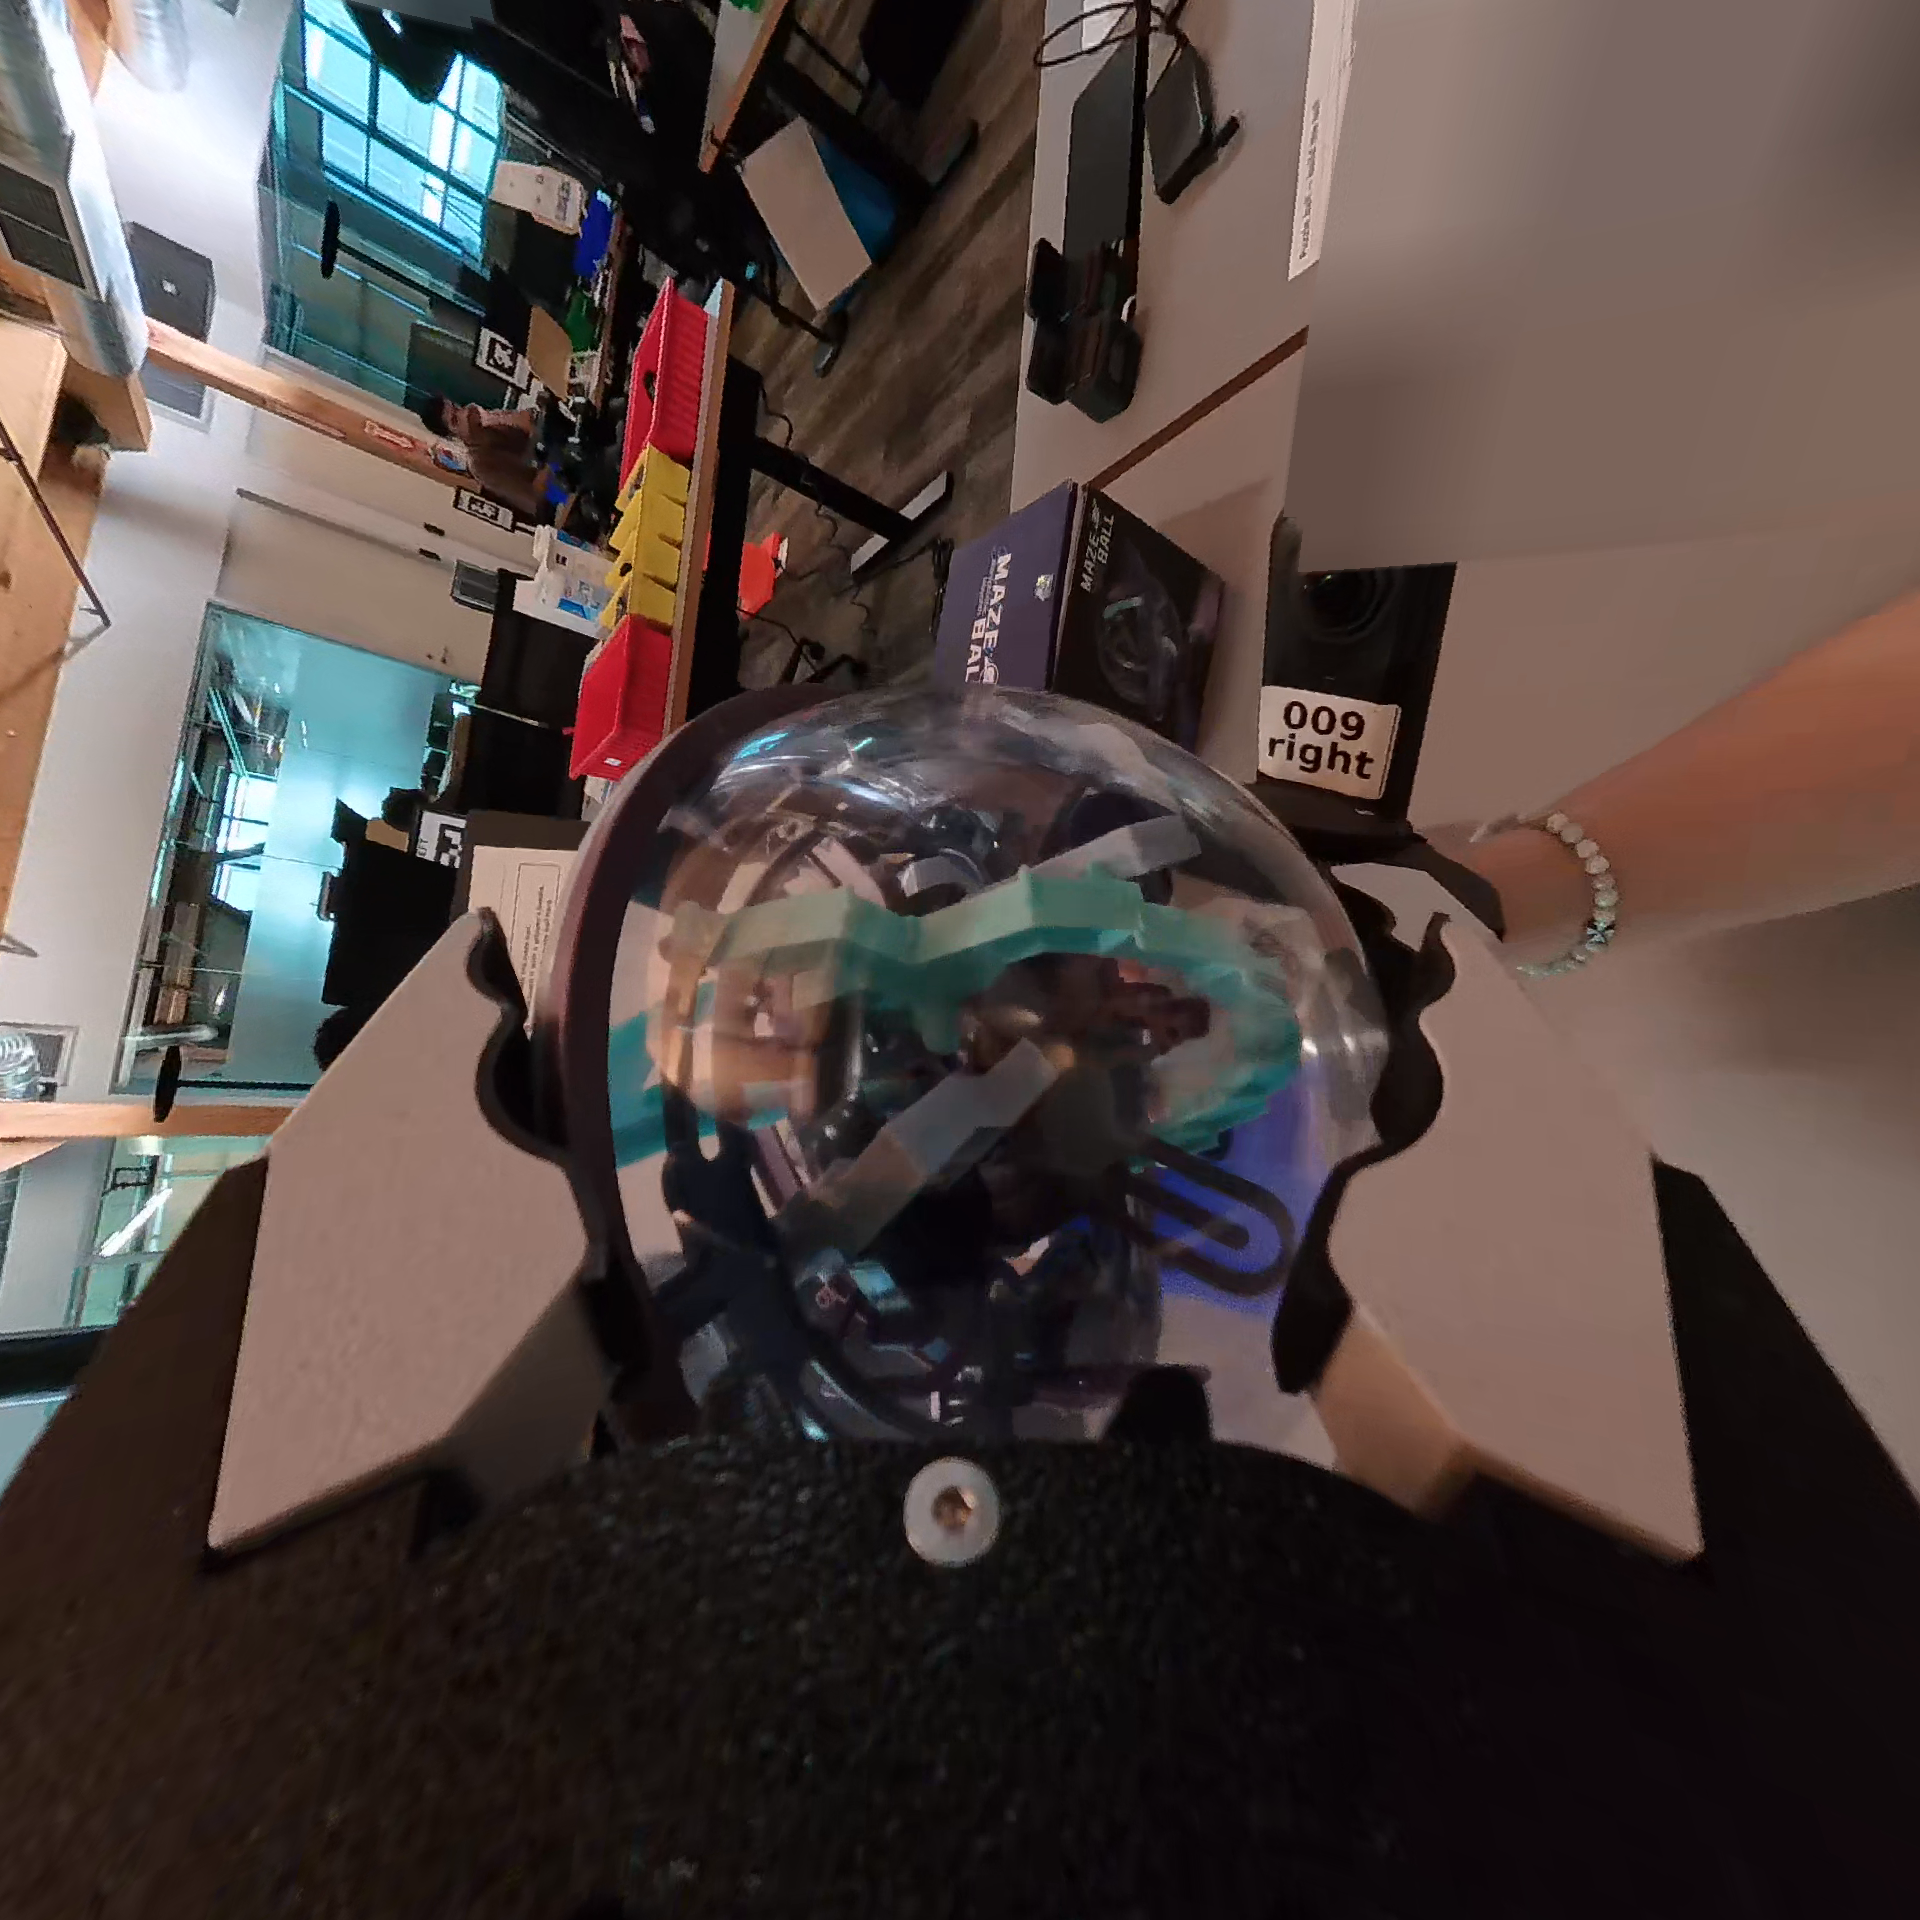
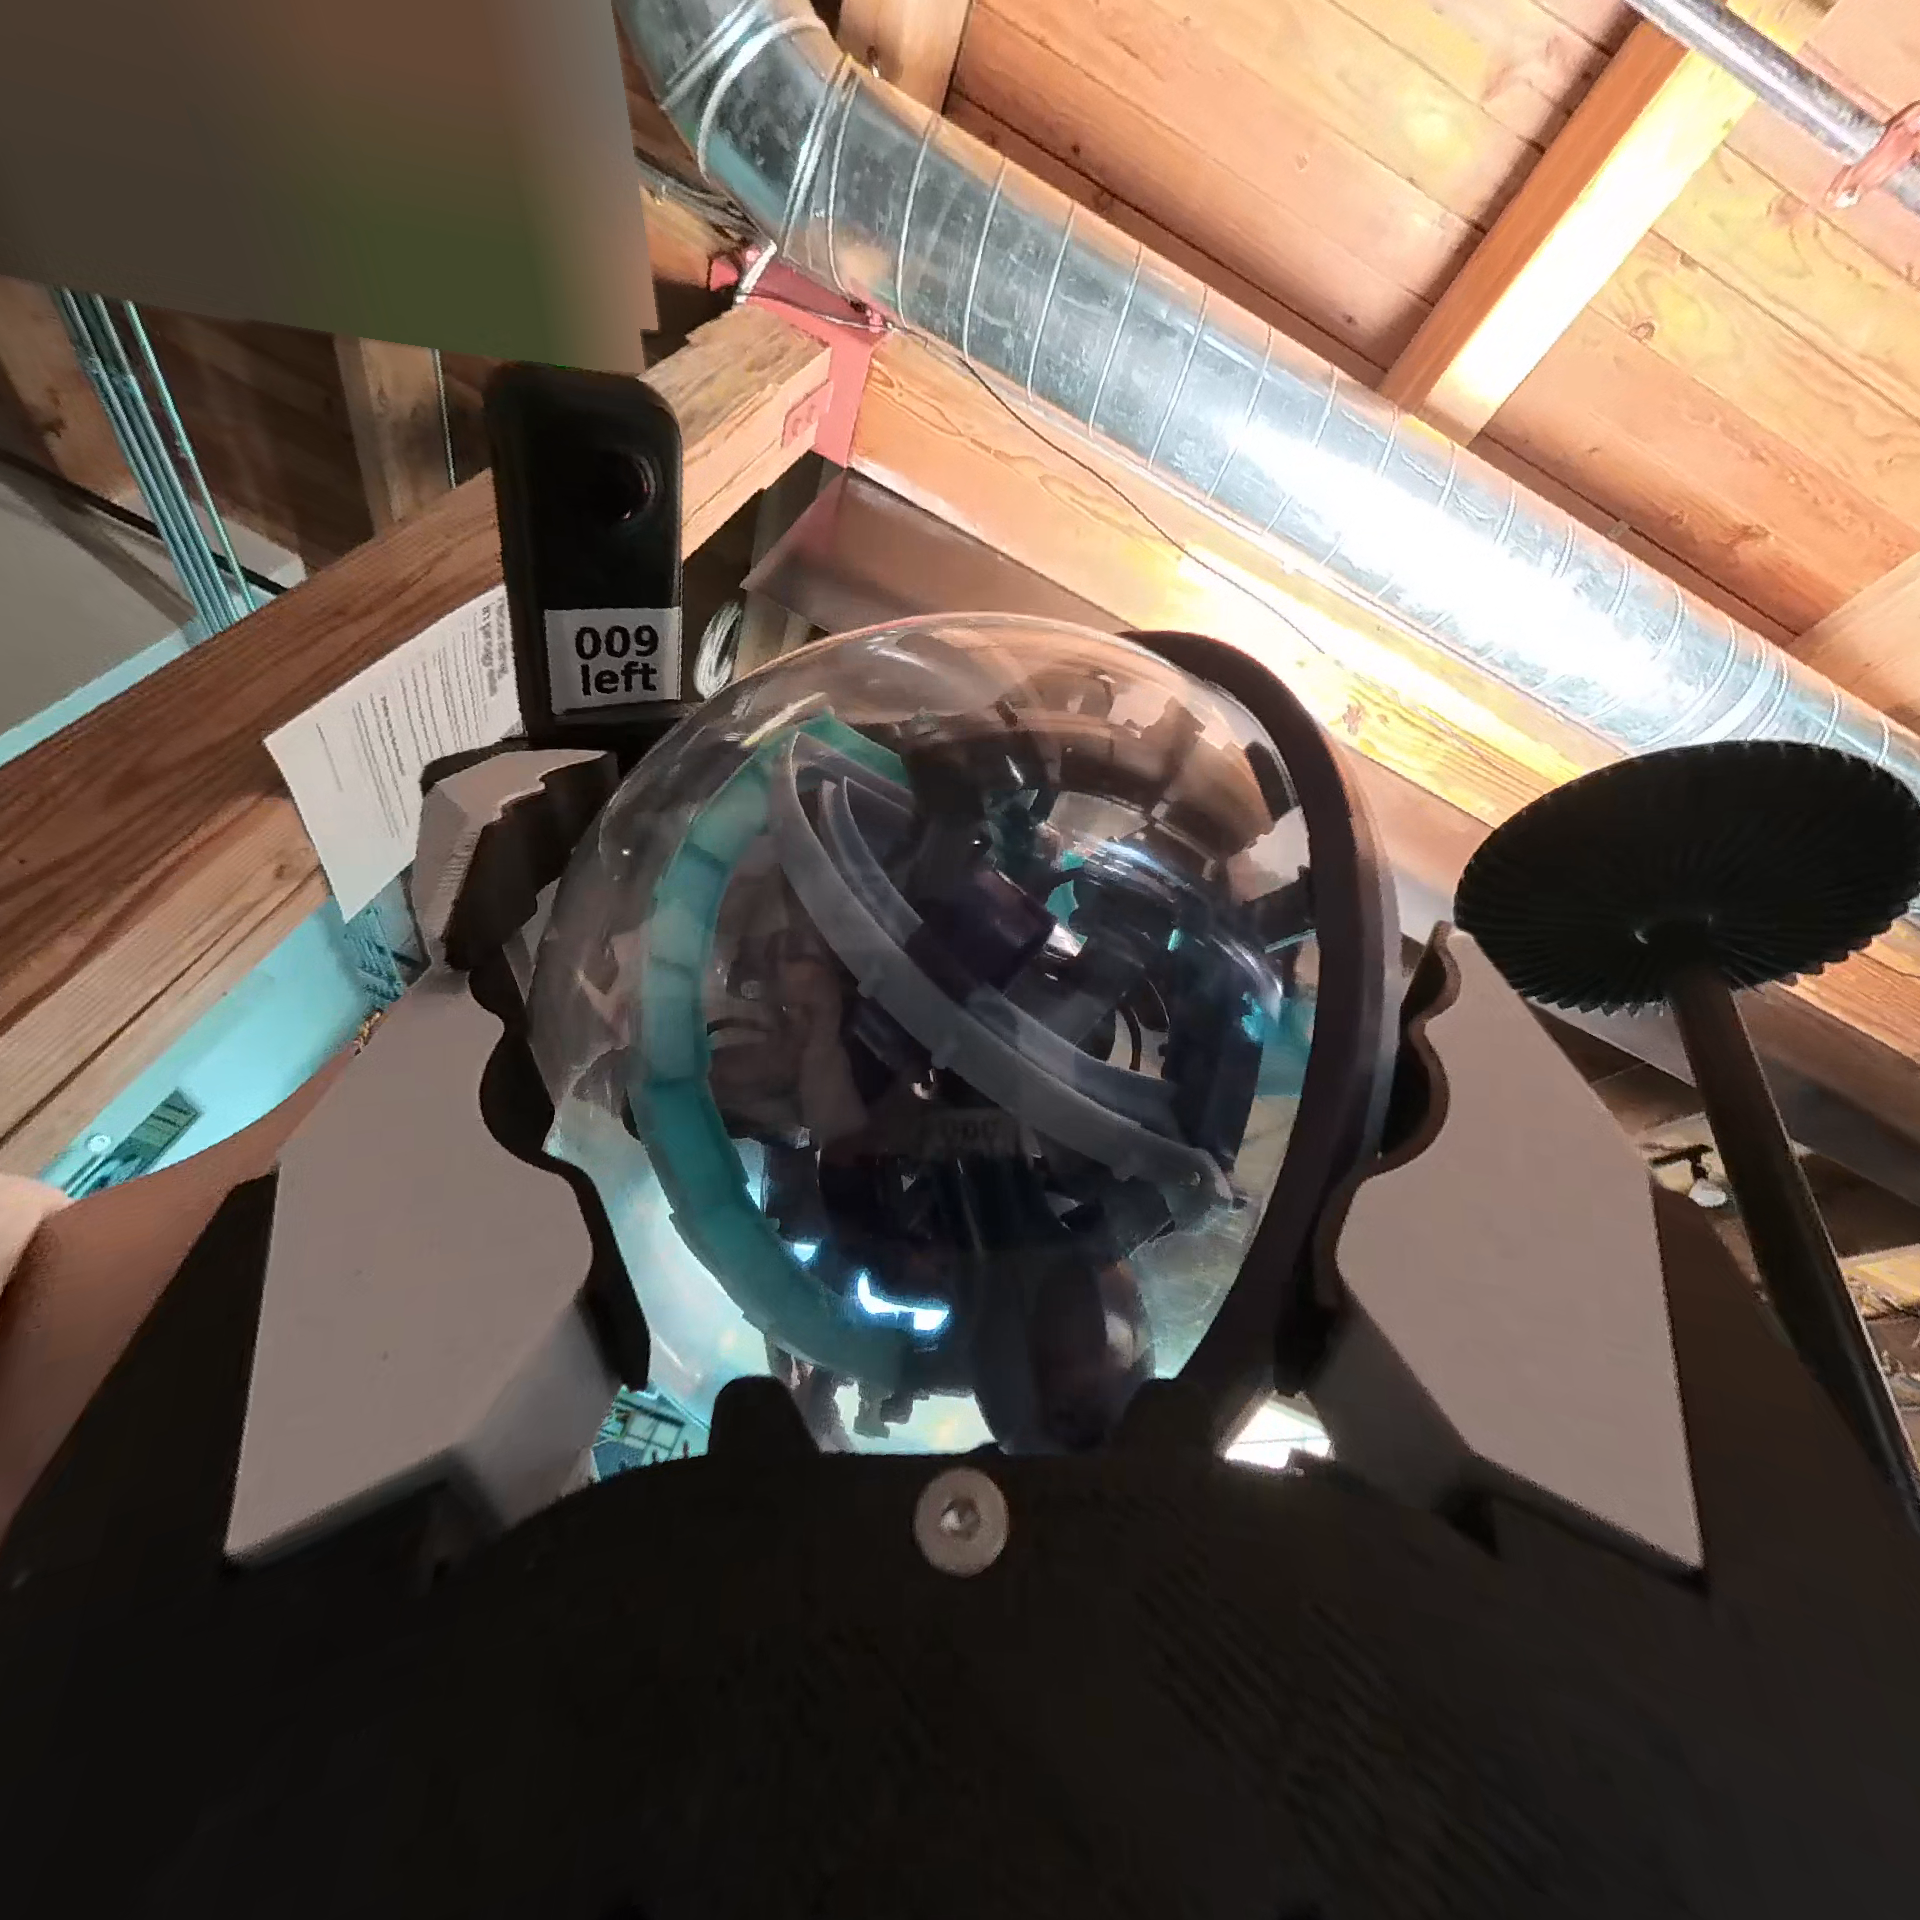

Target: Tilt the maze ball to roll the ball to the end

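The maze ball [image 1: 966,1060] is a clear plastic sphere with teal, grey and dark purple tracks inside and a dark seam ring. My left gripper [image 1: 961,997] is shut on it, grey fingers pressing both sides. My right gripper [image 2: 956,997] is shut on the same maze ball [image 2: 935,1029] from the opposite side. The ball is held in the air and tilted; the left wrist view sees the room sideways, the right wrist view looks up at the ceiling. The other gripper's camera shows behind the ball in each view [image 1: 1340,675] [image 2: 592,551]. I cannot make out the small inner ball.
A dark blue maze ball box [image 1: 1070,613] stands on a white table [image 1: 1164,416] behind. A person's wrist with a bead bracelet [image 1: 1579,894] is at the right. Red and yellow bins [image 1: 655,540] are farther off. Overhead are wooden beams, a metal duct [image 2: 1195,364] and a black disc on a pole [image 2: 1683,883].
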`<state>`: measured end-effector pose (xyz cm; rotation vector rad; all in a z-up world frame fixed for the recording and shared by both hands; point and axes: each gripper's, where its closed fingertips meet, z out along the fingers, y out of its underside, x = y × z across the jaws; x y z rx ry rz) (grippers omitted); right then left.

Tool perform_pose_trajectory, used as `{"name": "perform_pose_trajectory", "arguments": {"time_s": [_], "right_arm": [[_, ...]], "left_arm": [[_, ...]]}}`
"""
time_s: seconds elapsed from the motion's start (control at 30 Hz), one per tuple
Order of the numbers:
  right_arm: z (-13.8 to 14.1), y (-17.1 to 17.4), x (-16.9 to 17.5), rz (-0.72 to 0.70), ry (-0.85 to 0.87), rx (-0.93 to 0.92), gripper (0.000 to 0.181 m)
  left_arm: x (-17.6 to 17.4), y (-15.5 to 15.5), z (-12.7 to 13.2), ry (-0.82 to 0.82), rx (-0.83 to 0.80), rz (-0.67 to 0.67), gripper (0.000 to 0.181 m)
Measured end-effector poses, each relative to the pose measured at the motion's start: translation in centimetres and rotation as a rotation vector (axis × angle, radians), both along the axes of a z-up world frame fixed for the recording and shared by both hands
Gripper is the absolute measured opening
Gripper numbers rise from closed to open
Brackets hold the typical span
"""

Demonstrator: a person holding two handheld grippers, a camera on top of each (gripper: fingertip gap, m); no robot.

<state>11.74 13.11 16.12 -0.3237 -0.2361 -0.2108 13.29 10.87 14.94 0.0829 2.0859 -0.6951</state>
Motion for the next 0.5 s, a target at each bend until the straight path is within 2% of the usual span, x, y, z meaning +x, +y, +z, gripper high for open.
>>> {"name": "perform_pose_trajectory", "arguments": {"time_s": [0.27,0.33,0.37,0.4,0.43,0.47,0.5], "right_arm": [[0.5,-0.5,-1.2,-0.042,-0.102,0.031,0.16],[1.0,-0.5,-2.2,-0.036,-0.149,0.008,0.158],[0.9,0.8,-3.4,-0.117,-0.214,-0.067,0.157],[0.6,1.3,-5.6,-0.199,-0.33,-0.092,0.119],[1.6,0.1,-7.5,-0.138,-0.304,-0.033,0.096],[1.7,0.9,-6.4,-0.026,-0.214,-0.009,0.094],[-1.2,5.7,-1.2,0.143,0.02,-0.112,0.074]], "left_arm": [[-1.0,-1.1,0.6,-0.112,0.149,-0.006,0.156],[-2.1,-2.6,0.6,-0.089,0.14,-0.084,0.119],[-3.0,-3.0,-0.2,-0.071,0.185,-0.11,0.1],[-3.0,-3.6,-1.1,-0.09,0.233,-0.109,0.08],[-2.7,-5.5,0.0,-0.212,0.045,-0.139,0.06],[-1.4,-5.1,2.5,-0.216,-0.302,-0.129,0.034],[4.4,1.5,1.1,-0.063,-0.542,0.128,0.0]]}}
